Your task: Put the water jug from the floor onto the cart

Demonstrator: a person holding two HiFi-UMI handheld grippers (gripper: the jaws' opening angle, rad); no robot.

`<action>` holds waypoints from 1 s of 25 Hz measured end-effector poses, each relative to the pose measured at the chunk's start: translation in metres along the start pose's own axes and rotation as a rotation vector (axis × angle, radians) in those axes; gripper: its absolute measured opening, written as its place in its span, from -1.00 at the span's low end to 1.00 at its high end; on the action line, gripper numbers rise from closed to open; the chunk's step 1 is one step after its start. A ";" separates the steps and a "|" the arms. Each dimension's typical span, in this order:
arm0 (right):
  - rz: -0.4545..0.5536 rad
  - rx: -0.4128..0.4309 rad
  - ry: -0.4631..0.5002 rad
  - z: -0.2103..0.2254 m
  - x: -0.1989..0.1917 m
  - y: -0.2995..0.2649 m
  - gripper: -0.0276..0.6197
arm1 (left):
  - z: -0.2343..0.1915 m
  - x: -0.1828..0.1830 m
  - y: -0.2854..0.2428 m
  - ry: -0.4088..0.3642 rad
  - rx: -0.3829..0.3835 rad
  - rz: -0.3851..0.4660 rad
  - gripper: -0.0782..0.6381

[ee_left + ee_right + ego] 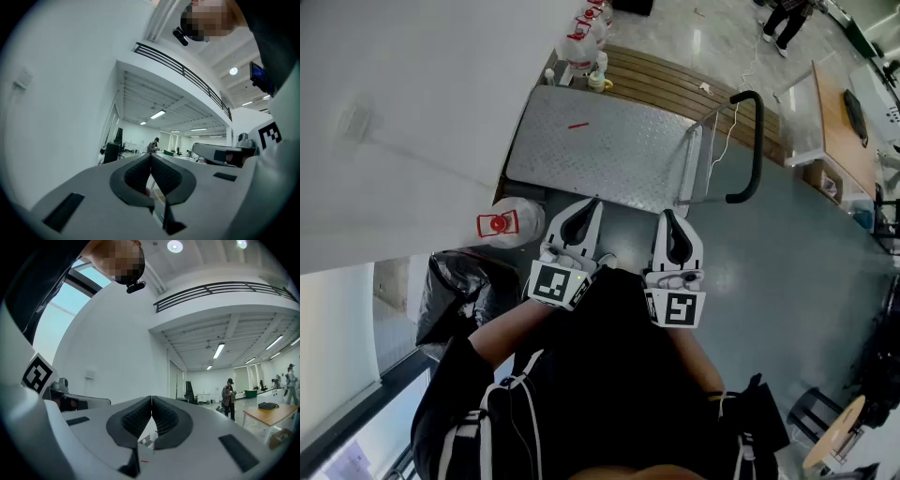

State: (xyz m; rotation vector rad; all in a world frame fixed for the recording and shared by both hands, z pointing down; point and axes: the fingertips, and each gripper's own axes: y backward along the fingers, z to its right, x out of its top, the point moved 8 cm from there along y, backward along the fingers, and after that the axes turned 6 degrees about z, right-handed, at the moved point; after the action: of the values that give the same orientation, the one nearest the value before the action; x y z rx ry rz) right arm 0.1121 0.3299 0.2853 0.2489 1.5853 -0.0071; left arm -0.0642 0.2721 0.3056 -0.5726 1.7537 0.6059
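Observation:
In the head view a clear water jug (514, 223) with a red cap stands on the floor beside the near left corner of the cart (600, 150), a flat metal platform with a black push handle (752, 150). My left gripper (592, 202) is held level just right of the jug, jaws shut and empty. My right gripper (664, 215) sits beside it, also shut with nothing in it. In the left gripper view the left gripper (150, 154) has its tips together, and in the right gripper view the right gripper (151, 399) does too.
A white wall (412, 112) runs along the left. A black bag (459, 286) lies by the jug. More water jugs (581, 42) stand at the cart's far end next to a wooden bench (675, 80). A wooden table (844, 122) is at the right, and a person (228, 397) stands far off.

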 end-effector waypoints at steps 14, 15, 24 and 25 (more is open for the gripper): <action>0.003 0.075 -0.022 -0.014 -0.004 -0.001 -0.85 | -0.010 0.002 0.016 -0.012 0.076 0.030 -0.73; 0.002 0.082 -0.016 -0.015 -0.004 -0.002 -0.85 | -0.010 0.002 0.017 -0.011 0.078 0.034 -0.73; -0.047 0.097 -0.002 -0.008 -0.010 0.010 -0.85 | 0.006 -0.007 0.016 -0.018 0.056 0.049 -0.73; -0.036 0.098 0.004 -0.008 -0.011 0.013 -0.85 | 0.007 -0.010 0.018 -0.017 0.063 0.046 -0.73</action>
State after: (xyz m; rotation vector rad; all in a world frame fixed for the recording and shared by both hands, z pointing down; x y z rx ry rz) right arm 0.1060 0.3425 0.2983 0.2971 1.5955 -0.1120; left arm -0.0684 0.2910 0.3155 -0.4826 1.7675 0.5838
